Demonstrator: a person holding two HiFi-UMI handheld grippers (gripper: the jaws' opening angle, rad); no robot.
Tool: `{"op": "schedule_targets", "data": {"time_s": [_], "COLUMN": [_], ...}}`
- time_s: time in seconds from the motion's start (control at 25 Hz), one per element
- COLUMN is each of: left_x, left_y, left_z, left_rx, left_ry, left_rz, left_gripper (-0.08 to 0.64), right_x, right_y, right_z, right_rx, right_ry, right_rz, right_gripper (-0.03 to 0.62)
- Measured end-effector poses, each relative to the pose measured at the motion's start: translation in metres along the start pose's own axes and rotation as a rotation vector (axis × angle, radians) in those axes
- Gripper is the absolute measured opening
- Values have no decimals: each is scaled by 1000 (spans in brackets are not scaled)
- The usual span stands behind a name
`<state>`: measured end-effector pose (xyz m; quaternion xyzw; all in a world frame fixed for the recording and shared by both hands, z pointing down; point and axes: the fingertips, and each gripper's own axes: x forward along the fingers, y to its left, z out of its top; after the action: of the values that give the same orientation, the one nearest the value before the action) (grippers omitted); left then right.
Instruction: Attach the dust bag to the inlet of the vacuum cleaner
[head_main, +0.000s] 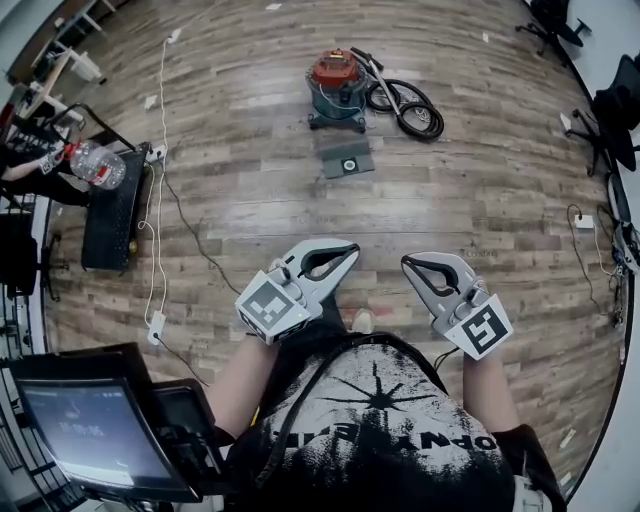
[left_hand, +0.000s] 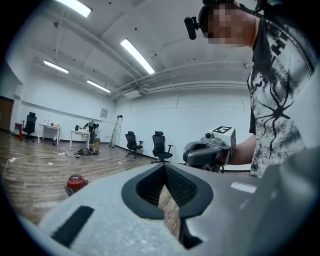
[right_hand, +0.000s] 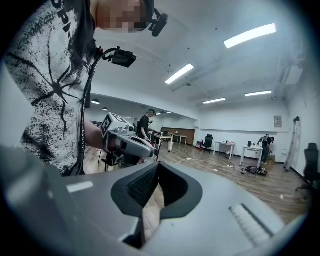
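Note:
The vacuum cleaner, with a red lid on a teal drum, stands on the wooden floor far ahead, its black hose coiled to its right. The grey dust bag, flat with a round collar hole, lies on the floor just in front of it. My left gripper and right gripper are held side by side near my body, well short of both. Each is shut with nothing between its jaws. The left gripper view shows the vacuum cleaner small at lower left and the right gripper beside it.
A black case and a water bottle lie at the left, with white cables and a power strip trailing over the floor. A screen stands at lower left. Office chairs stand at the right edge.

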<state>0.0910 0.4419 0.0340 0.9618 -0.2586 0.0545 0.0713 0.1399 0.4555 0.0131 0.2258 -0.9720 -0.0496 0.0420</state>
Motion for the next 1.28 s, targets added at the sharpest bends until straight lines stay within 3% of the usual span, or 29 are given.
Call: {"op": "schedule_targets", "data": {"time_s": [0.24, 0.76, 1.28], "left_x": [10, -3, -10], "left_y": [49, 196, 276], "left_z": [6, 28, 4], "left_rx": [2, 38, -23], "left_ry": [-5, -17, -23], "left_rz": [-63, -159, -189], "left_gripper": [-2, -3, -3], "right_x": [39, 185, 251], "right_y": [-26, -94, -130], "right_z": [-6, 21, -1], "right_rx": [1, -34, -33], "right_ry": [38, 35, 91], "right_rz": [-33, -110, -147], "right_gripper": [6, 6, 6]}}
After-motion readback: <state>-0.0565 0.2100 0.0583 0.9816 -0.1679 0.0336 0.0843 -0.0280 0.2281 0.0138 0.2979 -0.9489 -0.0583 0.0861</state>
